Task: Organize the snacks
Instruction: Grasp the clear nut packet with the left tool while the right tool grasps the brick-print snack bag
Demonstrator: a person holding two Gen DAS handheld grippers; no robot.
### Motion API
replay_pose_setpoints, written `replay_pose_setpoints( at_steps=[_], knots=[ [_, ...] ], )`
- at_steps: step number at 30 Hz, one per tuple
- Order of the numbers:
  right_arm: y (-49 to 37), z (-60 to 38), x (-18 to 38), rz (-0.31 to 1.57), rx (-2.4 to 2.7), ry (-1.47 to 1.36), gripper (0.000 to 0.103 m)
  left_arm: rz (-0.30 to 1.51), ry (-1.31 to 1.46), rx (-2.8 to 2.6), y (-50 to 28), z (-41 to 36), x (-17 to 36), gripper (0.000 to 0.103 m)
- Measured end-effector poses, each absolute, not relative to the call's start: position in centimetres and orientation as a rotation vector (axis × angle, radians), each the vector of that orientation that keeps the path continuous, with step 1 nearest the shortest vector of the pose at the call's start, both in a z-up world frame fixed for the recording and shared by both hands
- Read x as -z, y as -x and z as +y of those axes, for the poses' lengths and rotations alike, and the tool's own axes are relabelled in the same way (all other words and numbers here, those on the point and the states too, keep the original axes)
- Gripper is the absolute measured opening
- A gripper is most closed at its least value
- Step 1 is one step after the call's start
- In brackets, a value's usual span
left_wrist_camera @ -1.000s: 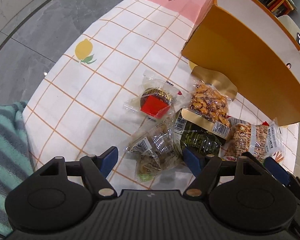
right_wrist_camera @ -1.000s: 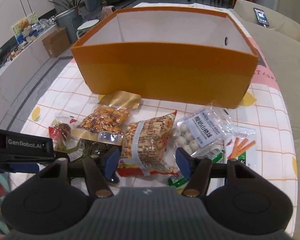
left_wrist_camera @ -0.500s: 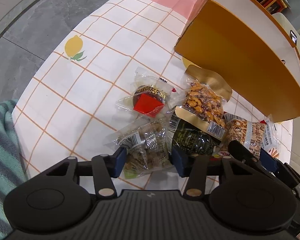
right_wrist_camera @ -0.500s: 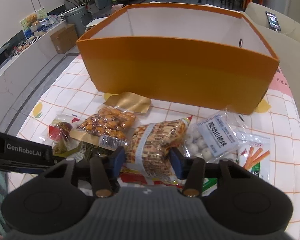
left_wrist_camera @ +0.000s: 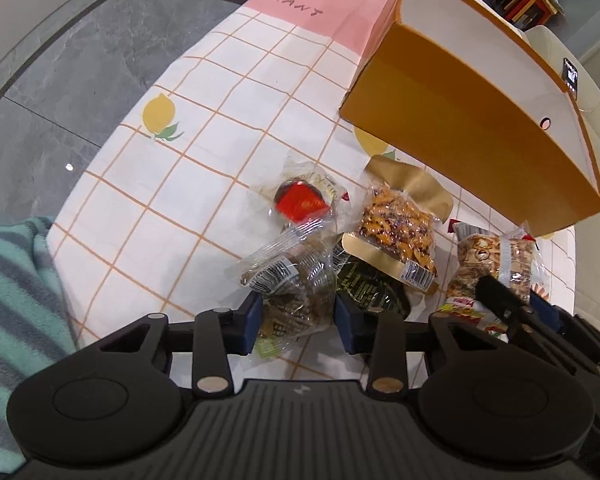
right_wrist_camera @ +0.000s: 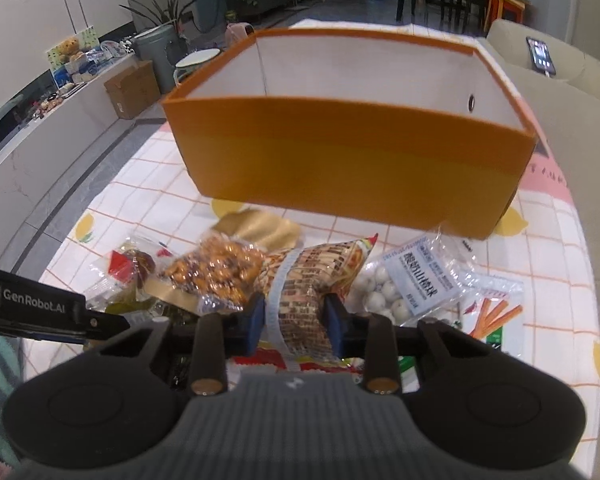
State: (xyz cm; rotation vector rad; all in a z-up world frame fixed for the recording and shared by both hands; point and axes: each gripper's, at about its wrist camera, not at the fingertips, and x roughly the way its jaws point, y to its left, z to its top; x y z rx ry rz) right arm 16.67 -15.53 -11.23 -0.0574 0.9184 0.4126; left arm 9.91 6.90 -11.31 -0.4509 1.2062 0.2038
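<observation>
An open orange box (right_wrist_camera: 352,160) stands at the far side of the checked tablecloth; it also shows in the left wrist view (left_wrist_camera: 472,120). Snack packs lie in front of it. My left gripper (left_wrist_camera: 296,320) is shut on a clear pack of brown snacks (left_wrist_camera: 292,280). My right gripper (right_wrist_camera: 296,320) is shut on a brick-patterned snack bag (right_wrist_camera: 308,280), which also shows in the left wrist view (left_wrist_camera: 492,260). A gold pack of nuts (left_wrist_camera: 396,232) and a red-labelled pack (left_wrist_camera: 300,204) lie between them.
A dark green pack (left_wrist_camera: 364,284) lies by the left gripper. A pack of white balls (right_wrist_camera: 400,284) and a pack with orange sticks (right_wrist_camera: 496,312) lie at the right. A striped teal cloth (left_wrist_camera: 16,280) is at the left. A sofa with a phone (right_wrist_camera: 540,56) is behind.
Both grippers have moved forward and closed, the left on the clear pack of brown snacks, the right on the brick-patterned bag.
</observation>
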Motion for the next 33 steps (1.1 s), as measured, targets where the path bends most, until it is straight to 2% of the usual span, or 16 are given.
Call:
replay_pose_setpoints(
  at_steps=[2,3,4,10,12,14,16,18,20,26,30,33],
  knots=[
    [-16.2,-15.7,10.6,0.913,-0.409,0.062,0.030,1.204,0.437,-0.210,-9.4,6.9,10.9,0.033],
    [-15.9,-15.9,10.3,0.910,-0.407,0.062,0.030,1.200,0.435,-0.203,-9.2,6.9,10.8,0.023],
    [-15.6,-16.1,10.1,0.905,-0.405,0.060,0.030,1.196,0.433,-0.197,-9.1,7.0,10.6,0.018],
    [-14.3,-17.2,9.3,0.903,-0.393,0.046,0.030,1.197,0.438,-0.182,-8.4,7.1,10.4,0.017],
    [-13.9,-17.6,9.2,0.907,-0.390,0.042,0.030,1.208,0.462,-0.171,-8.4,7.5,10.7,0.022],
    [-13.6,-17.8,9.4,0.914,-0.388,0.038,0.030,1.211,0.495,-0.168,-8.3,7.9,10.8,0.023],
    [-13.4,-17.8,9.5,0.924,-0.386,0.037,0.030,1.229,0.486,-0.163,-8.5,8.1,10.7,0.034],
    [-13.3,-17.9,9.7,0.935,-0.385,0.039,0.030,1.234,0.493,-0.165,-8.4,8.4,10.4,0.049],
    [-13.2,-17.9,9.8,0.939,-0.385,0.042,0.030,1.235,0.475,-0.172,-8.5,8.5,9.9,0.055],
    [-13.2,-17.8,10.0,0.942,-0.393,0.042,0.030,1.277,0.399,-0.251,-8.8,9.3,9.6,0.056],
    [-13.4,-17.8,10.1,0.946,-0.394,0.039,0.030,1.323,0.400,-0.273,-9.3,9.7,10.7,0.062],
    [-13.5,-18.0,10.2,0.950,-0.390,0.035,0.030,1.362,0.417,-0.256,-9.6,9.4,11.7,0.062]
  ],
)
